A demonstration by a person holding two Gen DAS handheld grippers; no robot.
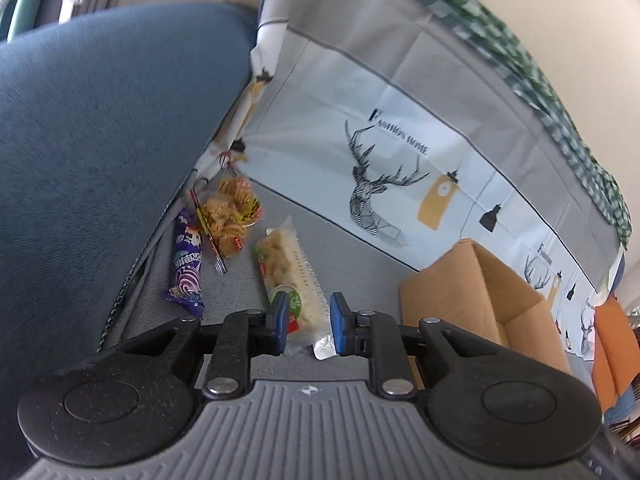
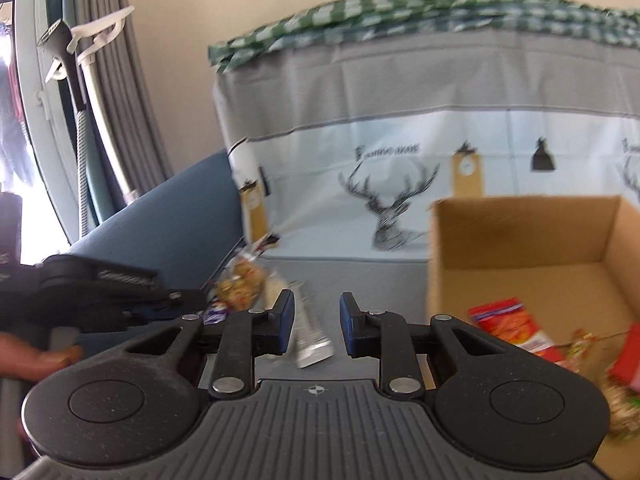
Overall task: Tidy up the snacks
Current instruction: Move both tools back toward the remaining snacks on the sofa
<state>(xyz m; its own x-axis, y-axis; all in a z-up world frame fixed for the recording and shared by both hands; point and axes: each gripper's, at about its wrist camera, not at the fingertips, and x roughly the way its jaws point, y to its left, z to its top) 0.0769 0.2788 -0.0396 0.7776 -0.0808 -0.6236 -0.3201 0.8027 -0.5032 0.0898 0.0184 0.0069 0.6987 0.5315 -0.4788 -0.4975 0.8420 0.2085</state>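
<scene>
My left gripper (image 1: 307, 323) is open, its blue fingers on either side of the near end of a clear rice-cracker packet (image 1: 286, 276) lying on the grey sofa seat (image 1: 352, 256). A purple candy packet (image 1: 187, 264) and a bag of round biscuits (image 1: 228, 216) lie further left by the blue armrest (image 1: 100, 140). A cardboard box (image 1: 480, 300) stands to the right. My right gripper (image 2: 317, 326) is open and empty above the seat, left of the box (image 2: 528, 240), which holds red snack packets (image 2: 510, 326). The rice-cracker packet (image 2: 310, 340) lies beyond its fingers.
A deer-print cloth (image 1: 400, 152) covers the sofa back, with a green checked cloth (image 2: 400, 12) on top. The left gripper's body and the hand on it (image 2: 100, 292) are at the left of the right wrist view. A curtain and window (image 2: 80, 100) are at far left.
</scene>
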